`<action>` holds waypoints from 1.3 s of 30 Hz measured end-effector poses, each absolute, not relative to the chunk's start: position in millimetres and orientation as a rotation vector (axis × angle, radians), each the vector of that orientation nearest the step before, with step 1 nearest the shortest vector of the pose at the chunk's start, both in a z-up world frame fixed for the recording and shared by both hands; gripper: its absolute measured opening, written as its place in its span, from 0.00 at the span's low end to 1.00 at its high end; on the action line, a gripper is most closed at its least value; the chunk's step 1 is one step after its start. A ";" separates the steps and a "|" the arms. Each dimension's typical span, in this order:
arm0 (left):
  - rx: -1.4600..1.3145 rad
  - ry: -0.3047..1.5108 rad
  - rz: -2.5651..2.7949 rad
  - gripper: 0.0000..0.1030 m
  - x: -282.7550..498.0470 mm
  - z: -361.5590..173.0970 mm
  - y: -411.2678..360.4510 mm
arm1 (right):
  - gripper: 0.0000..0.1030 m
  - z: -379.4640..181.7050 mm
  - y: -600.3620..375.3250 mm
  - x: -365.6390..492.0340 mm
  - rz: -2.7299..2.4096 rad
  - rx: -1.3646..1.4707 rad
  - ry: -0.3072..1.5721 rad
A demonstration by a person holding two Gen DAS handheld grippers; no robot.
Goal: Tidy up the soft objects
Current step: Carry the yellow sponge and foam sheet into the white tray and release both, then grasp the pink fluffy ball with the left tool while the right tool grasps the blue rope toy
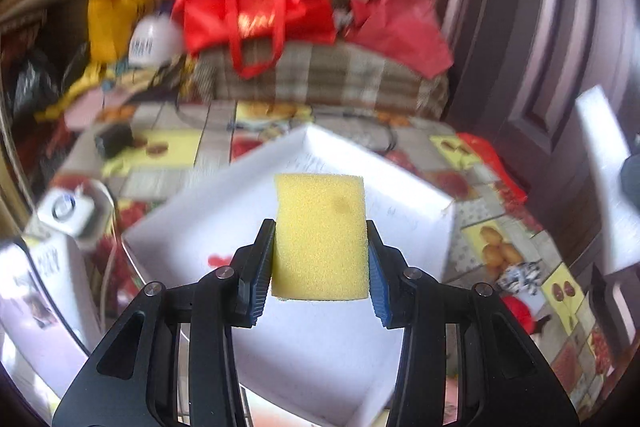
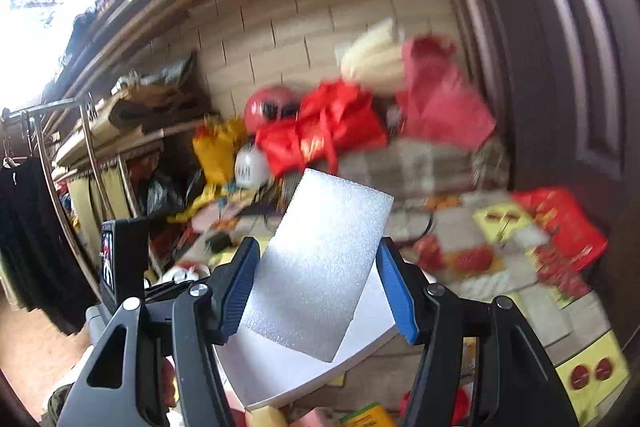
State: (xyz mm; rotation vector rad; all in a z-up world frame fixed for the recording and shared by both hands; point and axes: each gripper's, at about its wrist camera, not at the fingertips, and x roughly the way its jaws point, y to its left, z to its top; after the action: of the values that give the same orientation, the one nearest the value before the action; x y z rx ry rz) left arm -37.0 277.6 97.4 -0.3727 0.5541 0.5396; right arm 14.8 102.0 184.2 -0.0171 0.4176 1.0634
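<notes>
— What's at the back?
— A pale brick-pattern wall, with a dark panelled door on the right.
— Any light?
— Bright daylight through a window at upper left. Below it stand wooden shelves and a metal clothes rail with dark garments.

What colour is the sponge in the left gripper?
Yellow, with a faint darker spot; the sponge shows best in the left wrist view.

porous yellow sponge; grainy, probably foam white block.
</notes>
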 end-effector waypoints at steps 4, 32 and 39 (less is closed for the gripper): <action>-0.383 0.600 0.567 0.40 -30.7 80.0 283.8 | 0.58 149.7 134.1 37.2 1.068 -0.033 0.591; -0.366 0.548 0.645 1.00 -36.9 82.5 284.6 | 1.00 120.4 115.9 52.2 1.063 0.166 0.724; -0.344 0.430 0.553 1.00 -60.6 126.2 256.7 | 1.00 144.1 58.4 36.4 1.067 0.211 0.595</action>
State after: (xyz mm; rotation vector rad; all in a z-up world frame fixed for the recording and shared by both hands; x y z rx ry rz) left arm -60.6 256.7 126.2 -0.3443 0.4297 0.5529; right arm 36.4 58.4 144.1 0.2107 0.5951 1.0669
